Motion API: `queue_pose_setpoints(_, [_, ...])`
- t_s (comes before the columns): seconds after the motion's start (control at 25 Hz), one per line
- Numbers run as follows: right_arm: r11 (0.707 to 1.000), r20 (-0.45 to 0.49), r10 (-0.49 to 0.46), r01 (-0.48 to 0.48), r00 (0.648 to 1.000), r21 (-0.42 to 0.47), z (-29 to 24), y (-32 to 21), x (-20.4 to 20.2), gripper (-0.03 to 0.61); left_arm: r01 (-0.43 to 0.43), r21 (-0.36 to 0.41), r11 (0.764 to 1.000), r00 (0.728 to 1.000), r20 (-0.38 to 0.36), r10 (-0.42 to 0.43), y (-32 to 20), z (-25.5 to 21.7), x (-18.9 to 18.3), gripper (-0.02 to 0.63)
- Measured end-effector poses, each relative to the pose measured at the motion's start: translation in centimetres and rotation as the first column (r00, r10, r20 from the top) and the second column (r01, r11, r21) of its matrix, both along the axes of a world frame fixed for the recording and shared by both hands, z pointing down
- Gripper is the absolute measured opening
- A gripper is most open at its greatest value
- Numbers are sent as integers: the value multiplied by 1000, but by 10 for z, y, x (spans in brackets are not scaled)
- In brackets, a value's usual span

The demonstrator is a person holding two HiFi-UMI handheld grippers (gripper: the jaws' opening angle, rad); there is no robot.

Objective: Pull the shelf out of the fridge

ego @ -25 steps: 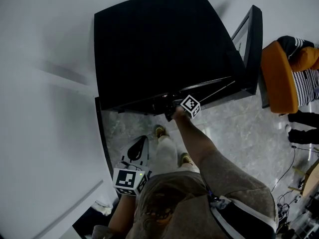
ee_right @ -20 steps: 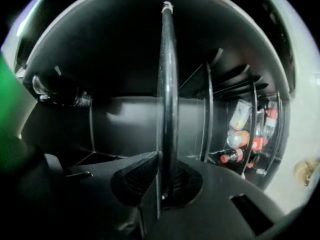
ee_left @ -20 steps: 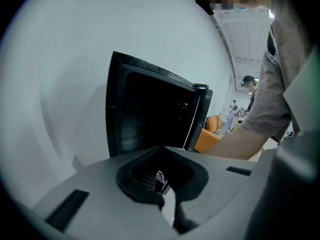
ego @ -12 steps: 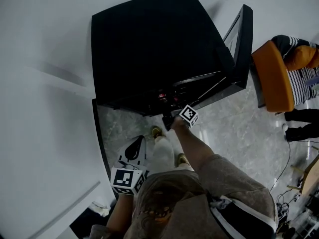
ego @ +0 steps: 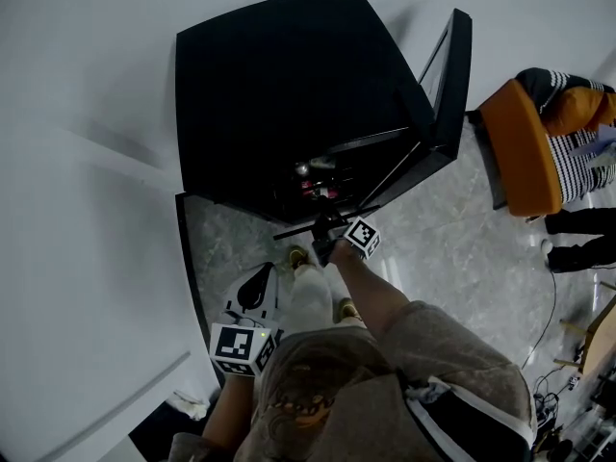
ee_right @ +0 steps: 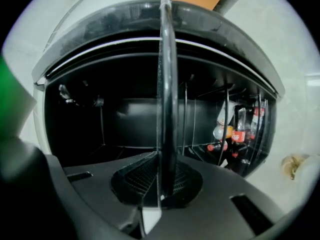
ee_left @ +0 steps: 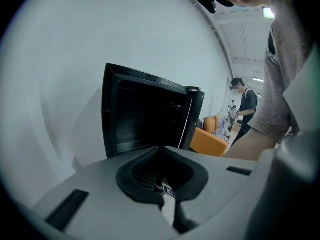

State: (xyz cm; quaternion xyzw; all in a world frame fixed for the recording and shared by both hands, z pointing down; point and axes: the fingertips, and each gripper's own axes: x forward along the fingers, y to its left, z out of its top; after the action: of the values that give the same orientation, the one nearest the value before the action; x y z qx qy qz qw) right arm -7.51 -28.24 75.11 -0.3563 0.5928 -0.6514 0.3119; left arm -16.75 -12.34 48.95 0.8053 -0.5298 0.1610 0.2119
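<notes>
The black fridge (ego: 279, 94) stands against the white wall with its door (ego: 448, 85) swung open to the right. A thin dark shelf (ego: 298, 230) sticks out of the fridge front, and my right gripper (ego: 327, 231) is shut on its front edge. In the right gripper view the shelf (ee_right: 167, 84) runs edge-on up the middle, clamped between the jaws of the right gripper (ee_right: 164, 176). My left gripper (ego: 258, 287) hangs low by the person's legs, away from the fridge. In its own view the left gripper (ee_left: 162, 186) is shut on nothing and faces the fridge (ee_left: 145, 119).
Several cola bottles (ee_right: 240, 129) stand in a wire rack at the right inside the fridge, and the bottles (ego: 313, 186) show from above too. An orange chair (ego: 525, 152) sits right of the door. A person (ee_left: 247, 104) stands beyond it. The floor is grey marble tile (ego: 452, 248).
My right gripper has drawn back toward the person with the shelf, whose front edge now stands out of the fridge. The left gripper has stayed low.
</notes>
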Motion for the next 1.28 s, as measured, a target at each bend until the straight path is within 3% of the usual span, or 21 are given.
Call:
queue_pose_setpoints(0.76, [999,-12,-46,46,999,-17,-15,58,24,26,-5,34,999,1000,5,5,26,-13,19,6])
queue_pose_setpoints(1.28, [982,-98,-187,185,977,-25,-40,105,56,26,33,65,997,999,-16,-32,43,-18,22,6])
